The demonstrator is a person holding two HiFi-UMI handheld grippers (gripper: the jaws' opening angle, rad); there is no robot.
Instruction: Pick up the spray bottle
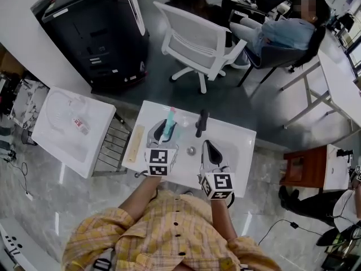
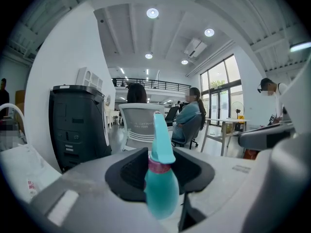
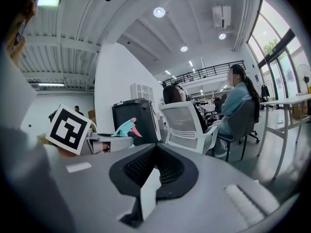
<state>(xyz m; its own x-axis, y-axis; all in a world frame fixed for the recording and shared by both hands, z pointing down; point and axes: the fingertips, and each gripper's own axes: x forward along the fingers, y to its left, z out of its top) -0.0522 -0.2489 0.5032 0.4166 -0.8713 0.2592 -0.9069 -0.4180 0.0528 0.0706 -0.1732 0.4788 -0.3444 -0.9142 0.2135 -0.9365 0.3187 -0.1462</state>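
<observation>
The spray bottle [image 1: 170, 123] is teal with a pink collar and a teal trigger head. My left gripper [image 1: 166, 135] is shut on its body and holds it upright above the small white table [image 1: 240, 143]. In the left gripper view the spray bottle [image 2: 160, 188] stands between the dark pads of the left gripper [image 2: 160, 155], nozzle end up. My right gripper [image 1: 208, 147] hangs beside it on the right, shut and holding nothing. In the right gripper view the right gripper [image 3: 155, 147] has its pads meeting at the tips, and the spray bottle's head [image 3: 124, 126] shows to the left.
On the table lie a black handle-like object [image 1: 201, 123], a small round metal piece [image 1: 191, 150] and a pale wooden strip [image 1: 135, 143]. A second white table [image 1: 73, 129] stands left, a black machine [image 1: 96, 27] and a white office chair [image 1: 197, 41] behind. A person [image 1: 276, 30] sits at the back right.
</observation>
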